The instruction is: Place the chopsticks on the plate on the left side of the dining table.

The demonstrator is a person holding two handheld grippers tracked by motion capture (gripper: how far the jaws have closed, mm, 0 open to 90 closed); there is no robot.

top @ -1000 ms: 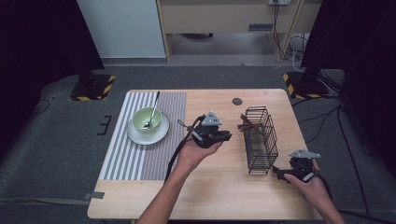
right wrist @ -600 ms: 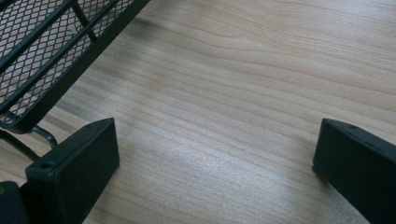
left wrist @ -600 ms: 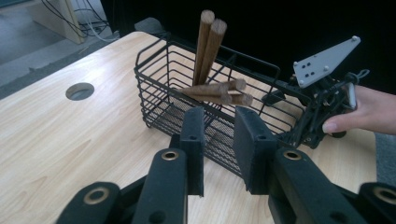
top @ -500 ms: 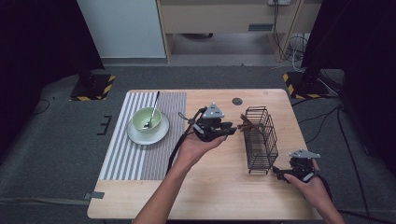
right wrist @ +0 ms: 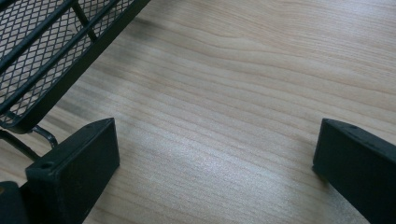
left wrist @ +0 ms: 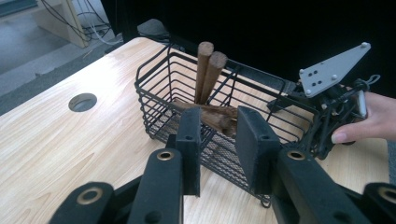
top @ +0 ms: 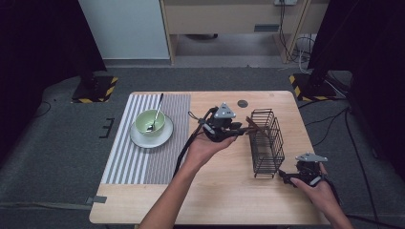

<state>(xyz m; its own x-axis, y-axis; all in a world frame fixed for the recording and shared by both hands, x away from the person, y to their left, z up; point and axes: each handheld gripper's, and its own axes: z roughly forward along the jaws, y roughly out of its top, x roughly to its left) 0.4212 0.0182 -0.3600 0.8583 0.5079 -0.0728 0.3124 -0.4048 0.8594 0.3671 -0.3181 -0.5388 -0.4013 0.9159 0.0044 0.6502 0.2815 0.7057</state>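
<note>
Just beyond the left gripper's [left wrist: 218, 144] parted, empty fingers, wooden sticks [left wrist: 208, 74] stand in the basket [left wrist: 159, 100].

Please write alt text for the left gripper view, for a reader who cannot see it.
Two black fingers, slightly apart and empty, point at a black wire basket holding brown wooden sticks on a wooden table. Beyond the basket, a hand holds the other gripper.

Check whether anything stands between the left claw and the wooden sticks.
The wire basket's near wall fronts the wooden sticks' lower parts; two ends rise free above its rim. The left claw's jaws have just been opening, nothing between them.
</note>
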